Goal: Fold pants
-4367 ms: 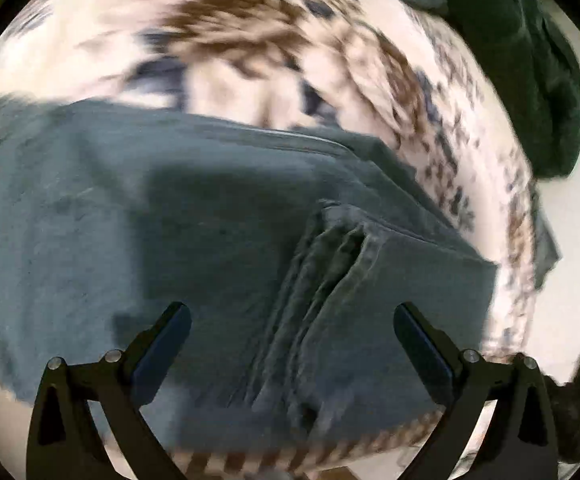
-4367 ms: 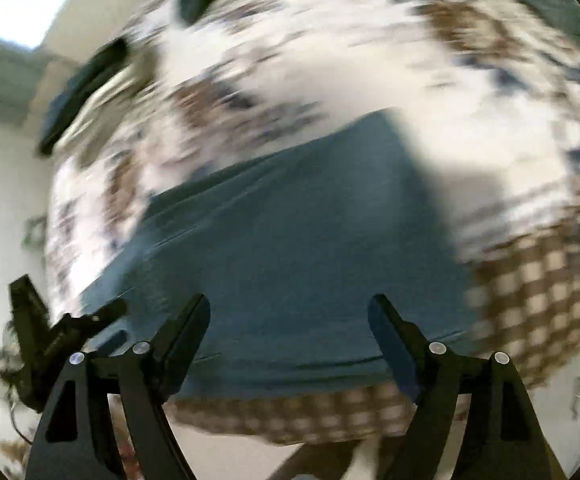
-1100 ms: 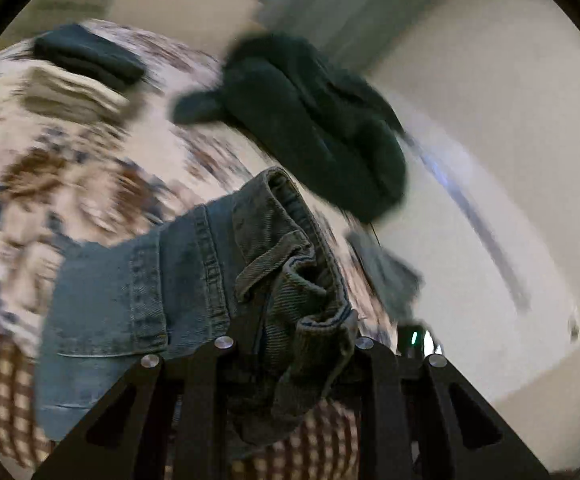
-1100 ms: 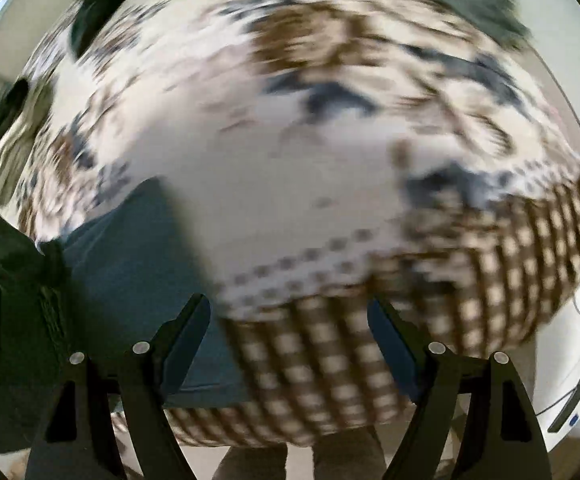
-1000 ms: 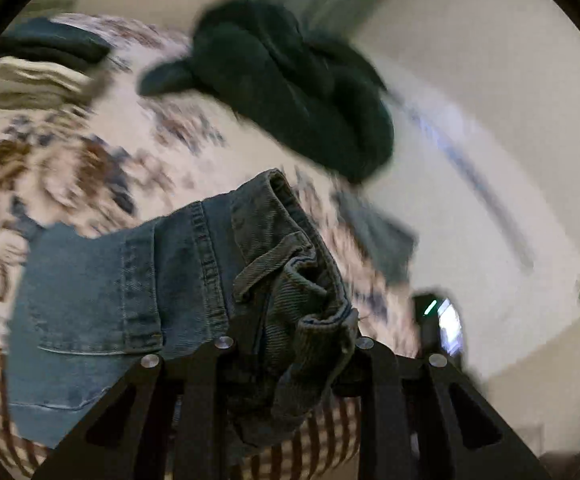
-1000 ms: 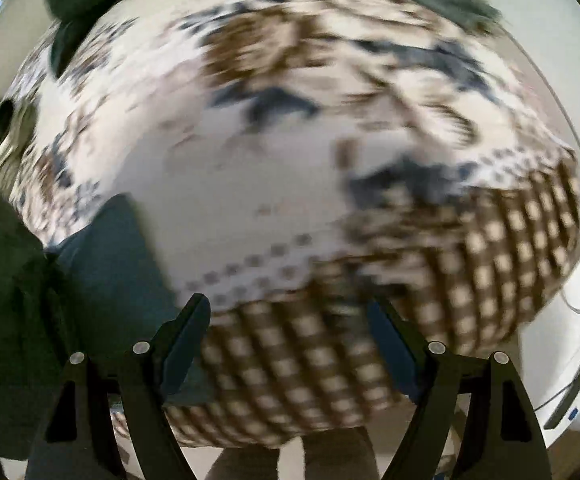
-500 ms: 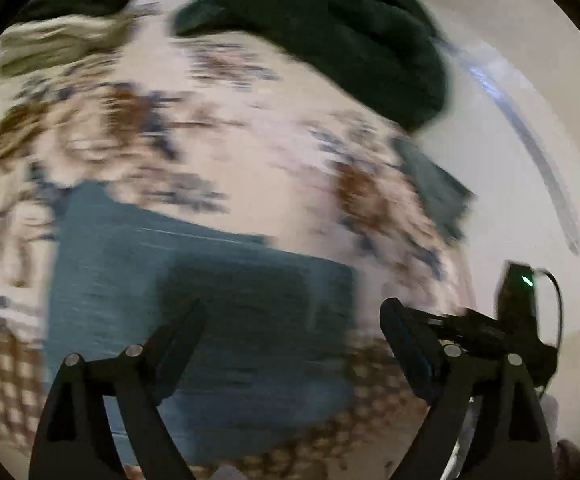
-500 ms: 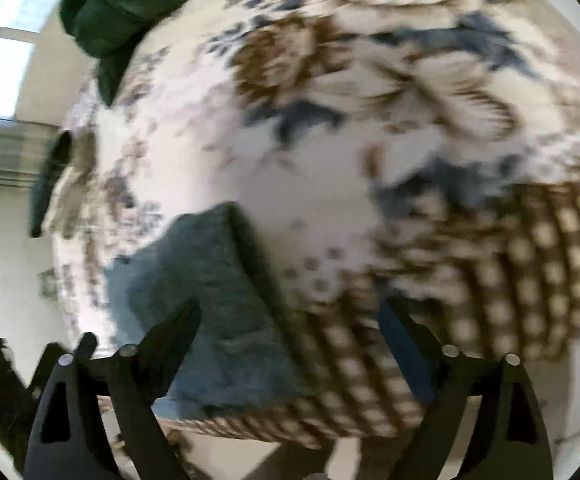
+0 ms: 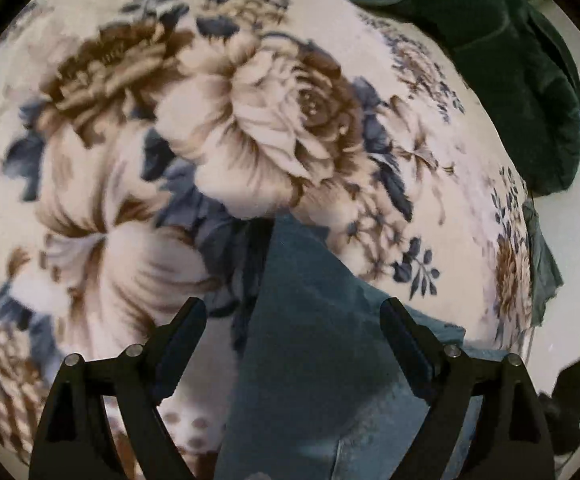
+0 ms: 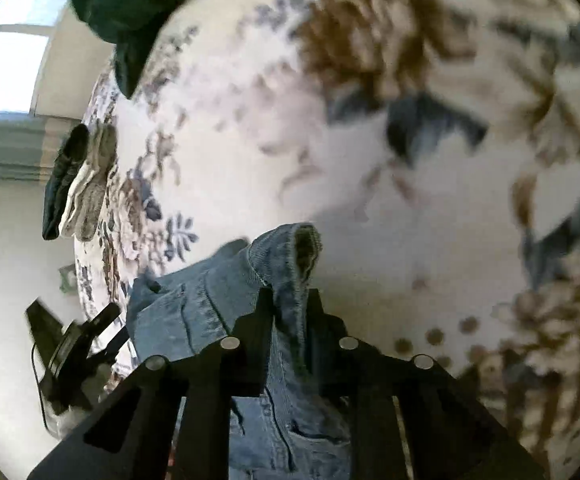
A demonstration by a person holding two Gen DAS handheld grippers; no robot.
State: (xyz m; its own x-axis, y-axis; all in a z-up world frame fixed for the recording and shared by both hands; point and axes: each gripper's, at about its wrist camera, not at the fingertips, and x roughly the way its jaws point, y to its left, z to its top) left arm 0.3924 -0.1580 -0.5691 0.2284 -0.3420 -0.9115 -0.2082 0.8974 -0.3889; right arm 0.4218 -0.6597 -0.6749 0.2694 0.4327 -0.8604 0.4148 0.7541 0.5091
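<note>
Blue denim pants [image 9: 310, 360] lie folded on a floral blanket [image 9: 250, 120], a corner pointing away between my left fingers. My left gripper [image 9: 292, 340] is open and empty just above the denim. My right gripper [image 10: 290, 300] is shut on the pants [image 10: 286, 264], pinching a thick hemmed fold that stands up between the fingers; a pocket seam shows below.
A dark green garment [image 9: 510, 60] lies at the blanket's far right, also seen in the right wrist view [image 10: 130, 4]. Folded clothes [image 10: 78, 184] are stacked at the far edge. A black device [image 9: 570, 392] with a green light sits beyond the bed edge.
My left gripper let go of the denim waistband and opened. My right gripper, open before, has closed on a fold of the pants.
</note>
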